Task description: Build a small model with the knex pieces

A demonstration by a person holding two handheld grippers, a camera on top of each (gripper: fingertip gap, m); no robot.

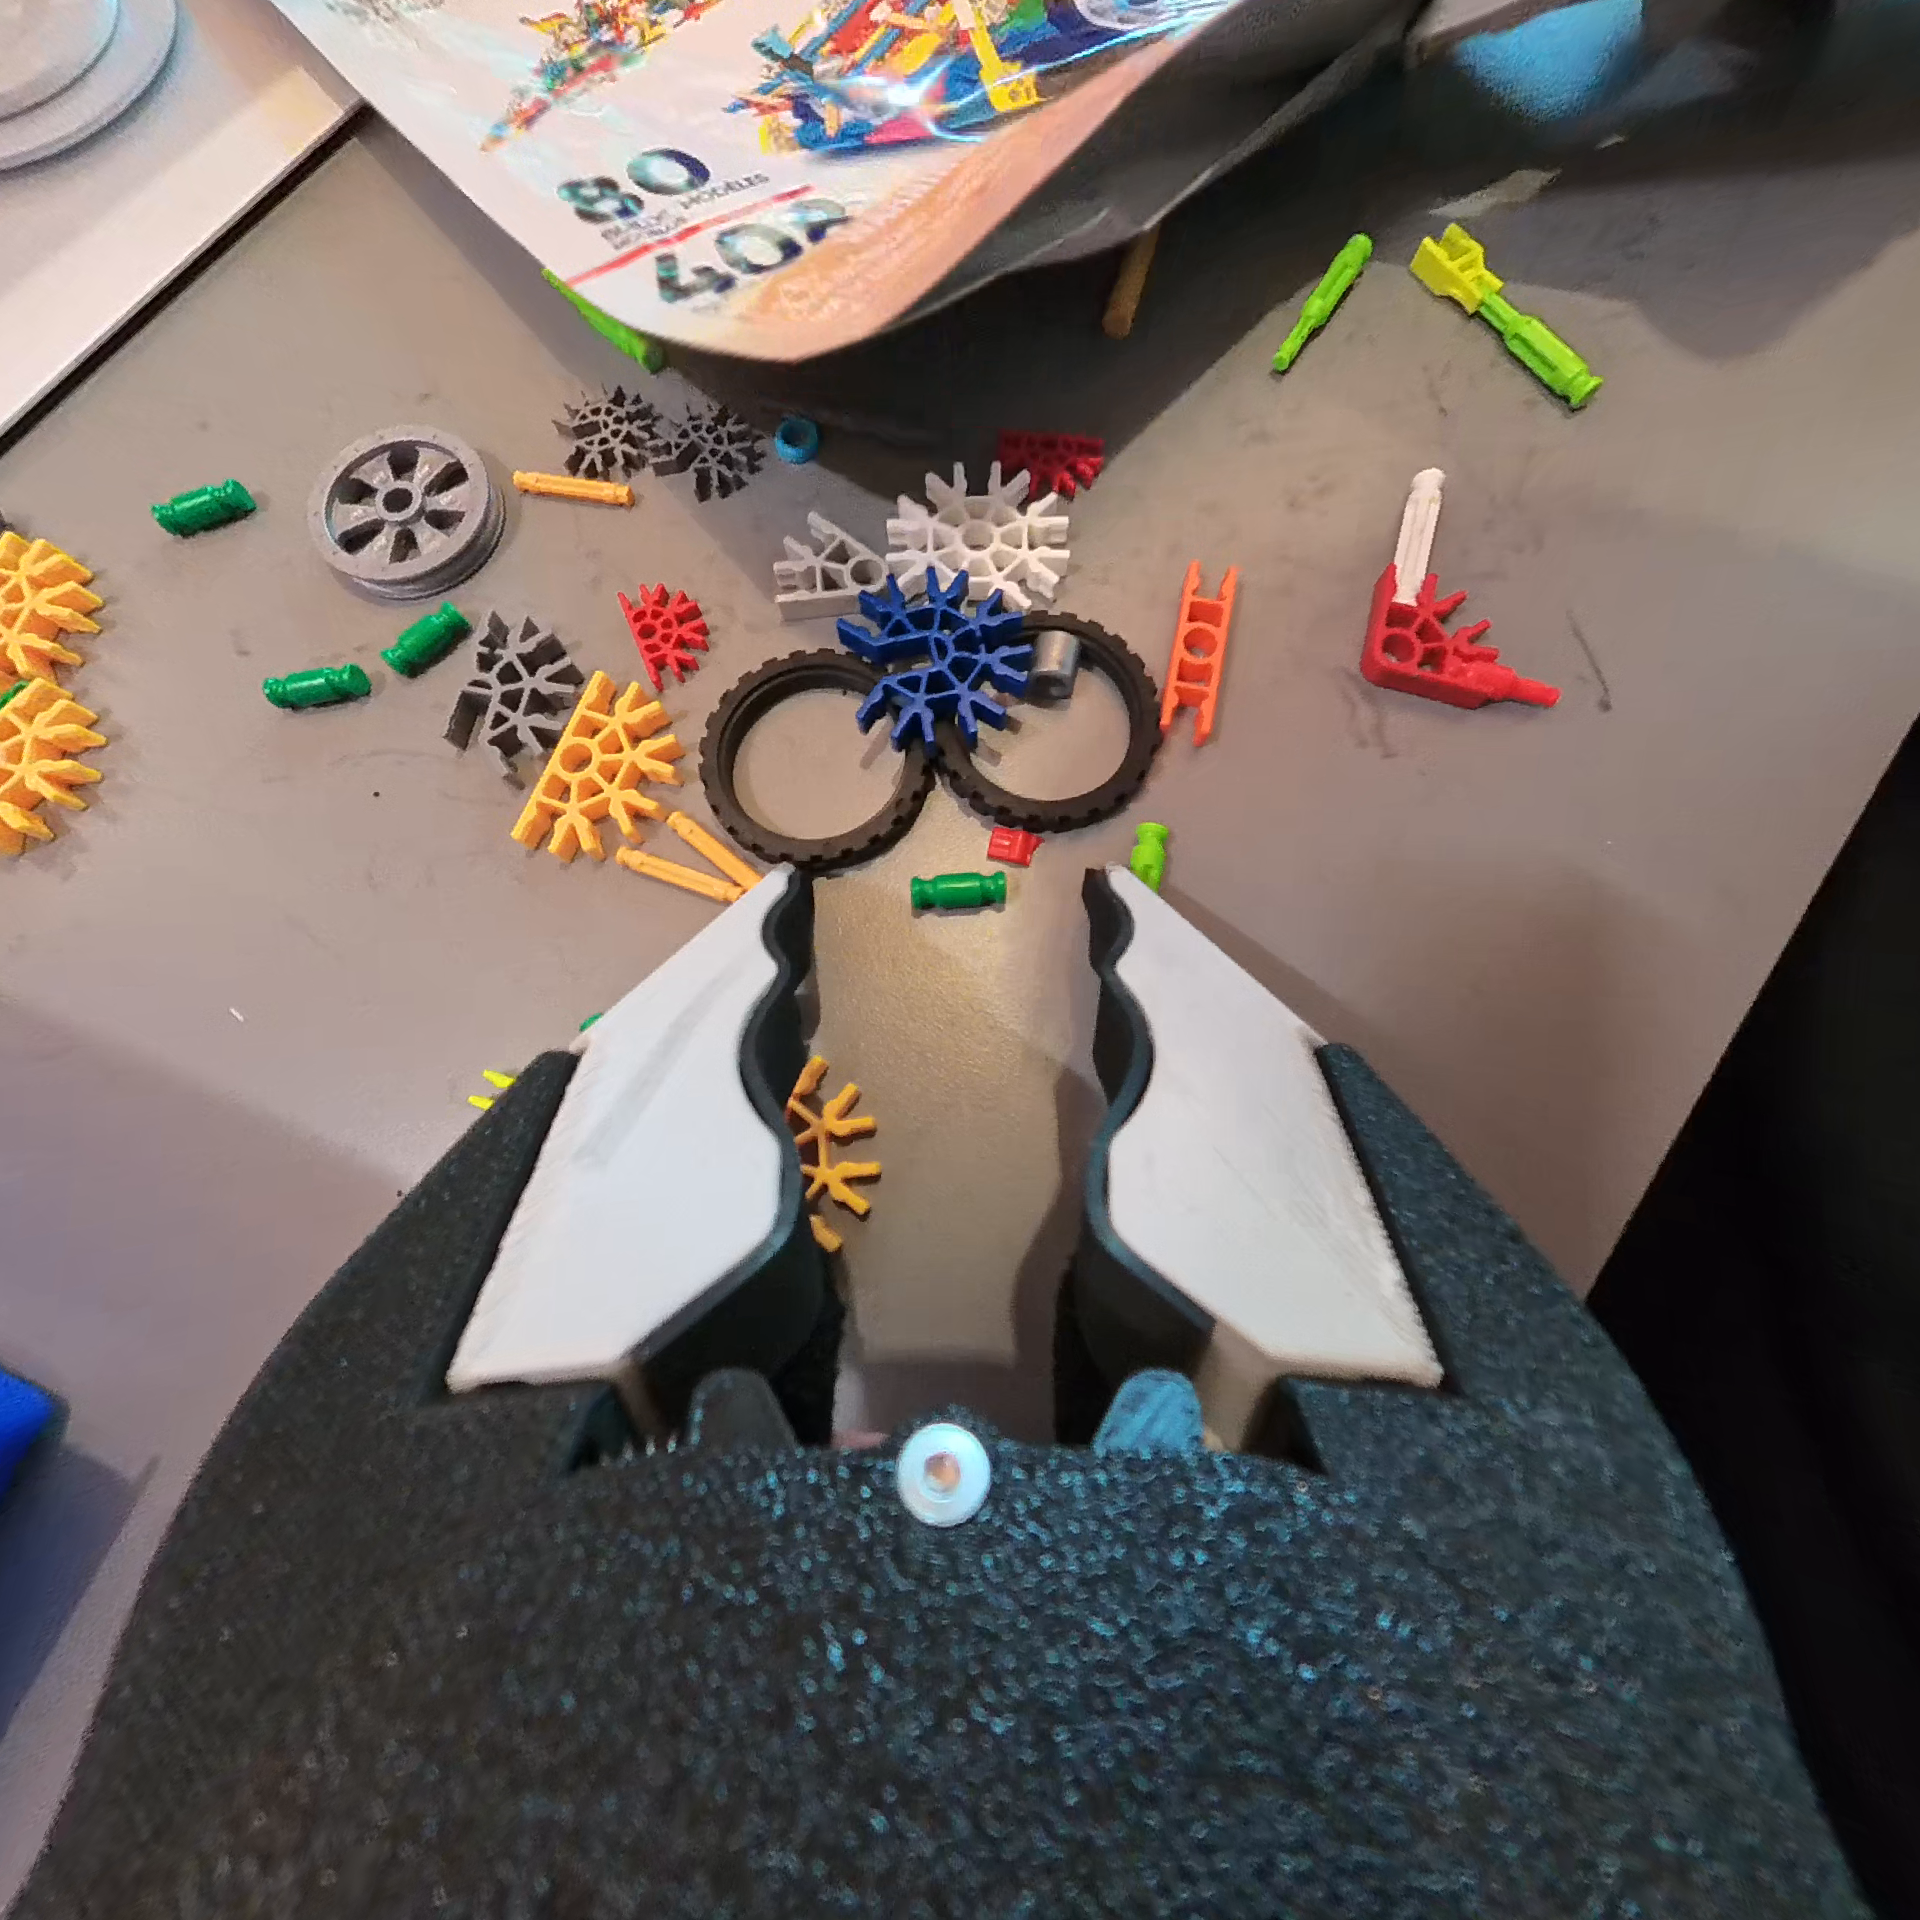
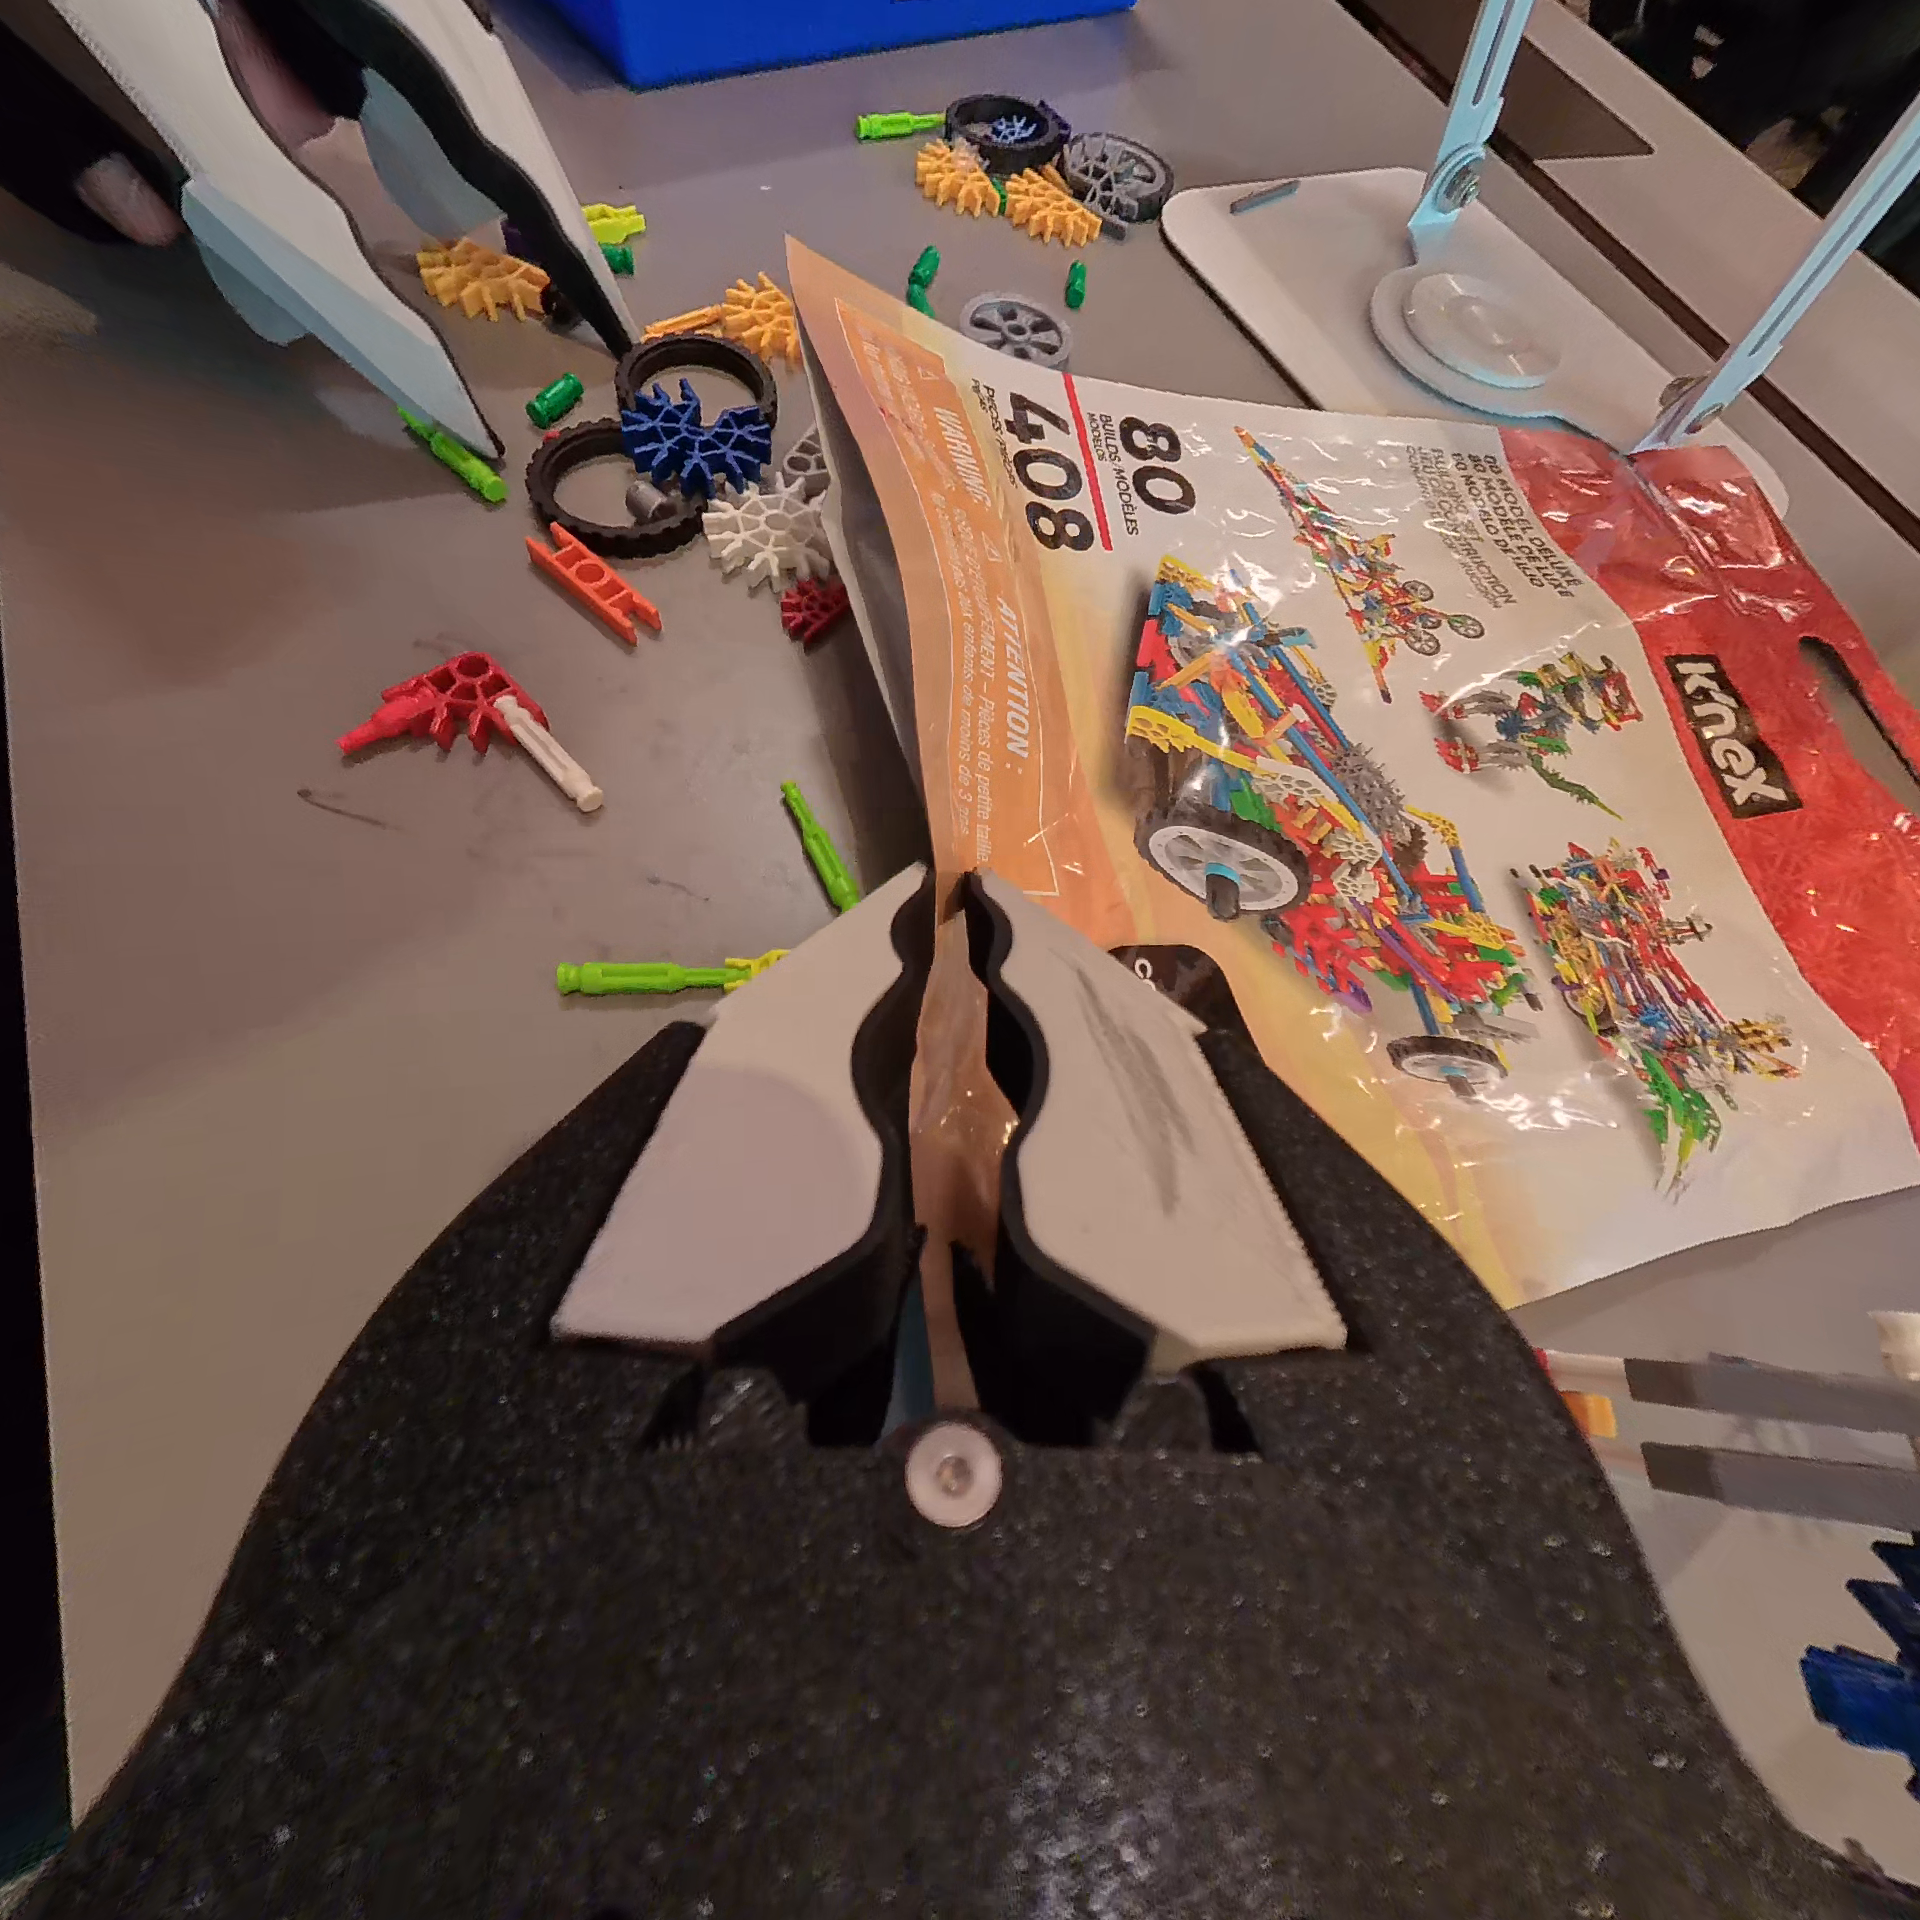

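My right gripper (image 2: 948, 883) is shut on the edge of a printed plastic toy bag (image 2: 1351, 790) and holds that edge up off the grey table. The bag also shows at the top of the left wrist view (image 1: 790, 166). My left gripper (image 1: 943, 878) is open and empty, low over the table, with a small green rod (image 1: 958, 891) between its fingertips. Just ahead of it lie two black tyre rings (image 1: 816, 769) with a blue snowflake connector (image 1: 935, 655) on top. The left gripper also shows at the top left of the right wrist view (image 2: 551, 400).
Loose building pieces lie scattered: yellow connectors (image 1: 597, 769), a grey wheel (image 1: 405, 509), a white connector (image 1: 982, 535), an orange piece (image 1: 1200, 649), a red corner piece with a white rod (image 1: 1429, 634), lime rods (image 1: 1507, 317). A blue bin (image 2: 831, 31) and a light-blue stand (image 2: 1475, 208) stand at the back. The table edge runs at the right (image 1: 1714, 1039). There is about 20 cm between the tips of the two grippers. My left gripper is the nearer one to the orange piece (image 1: 1200, 649): about 5 cm, against 12 cm. Seen from the right wrist view (image 2: 582, 565) as well.
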